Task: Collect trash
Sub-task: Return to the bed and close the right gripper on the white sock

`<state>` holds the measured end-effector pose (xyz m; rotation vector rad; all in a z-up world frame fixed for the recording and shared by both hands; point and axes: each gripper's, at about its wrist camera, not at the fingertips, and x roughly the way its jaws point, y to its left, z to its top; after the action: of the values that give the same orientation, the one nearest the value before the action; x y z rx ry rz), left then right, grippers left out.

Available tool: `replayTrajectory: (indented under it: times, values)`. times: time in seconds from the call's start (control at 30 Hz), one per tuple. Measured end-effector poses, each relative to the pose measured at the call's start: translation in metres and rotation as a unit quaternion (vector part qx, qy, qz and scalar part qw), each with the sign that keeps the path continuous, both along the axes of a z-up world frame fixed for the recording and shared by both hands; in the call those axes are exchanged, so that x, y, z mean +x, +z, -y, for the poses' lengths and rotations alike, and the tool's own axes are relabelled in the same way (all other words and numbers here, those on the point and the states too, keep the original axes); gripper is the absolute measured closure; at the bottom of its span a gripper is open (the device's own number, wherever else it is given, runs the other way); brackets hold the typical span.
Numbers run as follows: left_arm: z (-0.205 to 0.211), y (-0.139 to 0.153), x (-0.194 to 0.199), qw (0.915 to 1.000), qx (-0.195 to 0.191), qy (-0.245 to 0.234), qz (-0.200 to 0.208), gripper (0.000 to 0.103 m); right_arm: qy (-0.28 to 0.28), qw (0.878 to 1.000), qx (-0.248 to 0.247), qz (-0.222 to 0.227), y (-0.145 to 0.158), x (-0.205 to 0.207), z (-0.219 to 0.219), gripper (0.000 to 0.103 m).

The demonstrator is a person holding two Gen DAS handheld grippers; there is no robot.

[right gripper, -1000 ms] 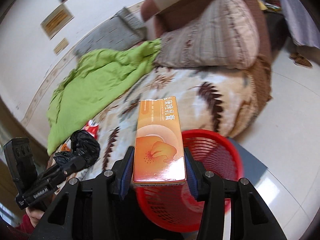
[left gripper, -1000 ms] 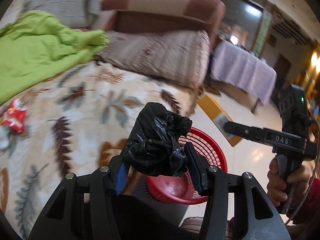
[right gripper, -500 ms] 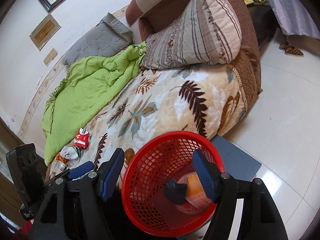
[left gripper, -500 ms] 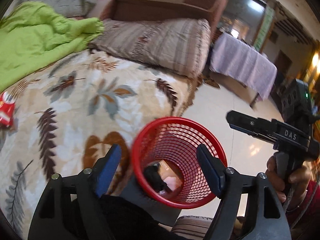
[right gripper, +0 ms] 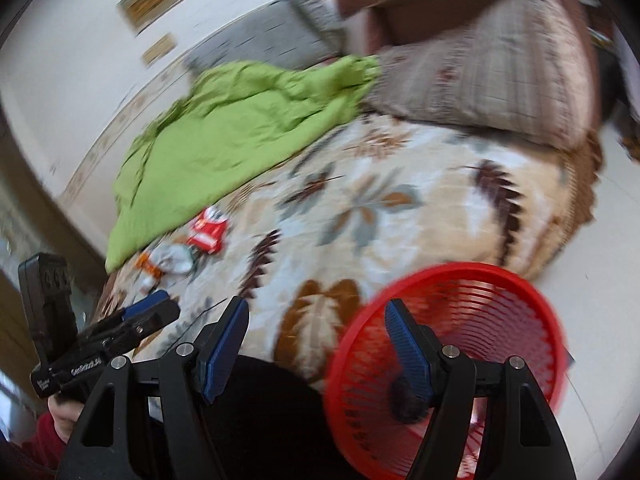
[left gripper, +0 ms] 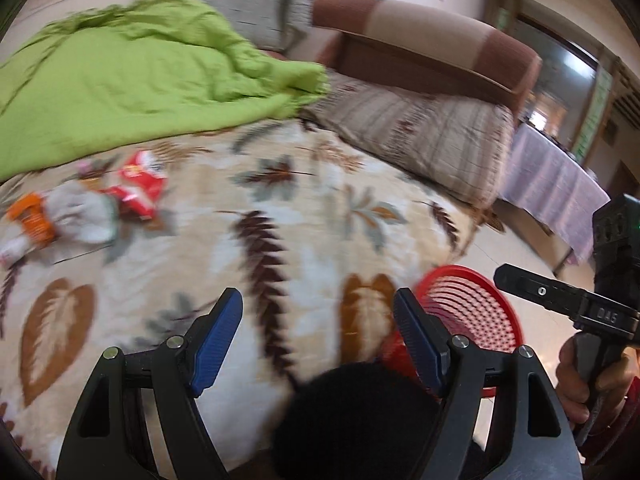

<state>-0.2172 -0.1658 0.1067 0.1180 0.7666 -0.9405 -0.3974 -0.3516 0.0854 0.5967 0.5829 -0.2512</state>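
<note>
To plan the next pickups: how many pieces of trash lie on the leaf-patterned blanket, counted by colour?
Red packet: 1
Grey-white wrapper: 1
Orange wrapper: 1
Total: 3, though the blur may hide smaller pieces.

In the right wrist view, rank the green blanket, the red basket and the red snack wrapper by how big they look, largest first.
1. green blanket
2. red basket; looks nearly as large, but it sits much nearer the camera, so first and second are uncertain
3. red snack wrapper; clearly smallest
</note>
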Motion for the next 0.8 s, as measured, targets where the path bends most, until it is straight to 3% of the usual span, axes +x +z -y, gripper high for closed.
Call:
replayTrajectory:
  times: [0.17,0.27,0.5,0.67,0.8]
  values:
    - [-0.055,-0.003,0.035,0.997,-0.002,0.076,0.009,0.027,0.063,0.998,-0.024,-0.003,0.007,0.053,-0.034,0.027]
    - [-0.091,-0.007,0.061,0.9909,-0.001,0.134,0.017,0.027,0.105,0.994,-0.042,-0.009,0.01,0.09,-0.059,0.027]
    - [-0.174,-0.024,0.125,0.9593,-0.002,0.282,0.019,0.027,0.176,0.979,-0.098,-0.016,0.015,0.167,-0.12,0.025]
    - [-0.208,-0.036,0.146,0.9405,-0.012,0.34,0.008,0.027,0.216,0.965,-0.148,-0.013,0.016,0.235,-0.169,0.021]
    - [-0.222,-0.041,0.158,0.933,-0.026,0.359,-0.009,0.027,0.237,0.958,-0.16,-0.013,0.01,0.304,-0.2,0.021]
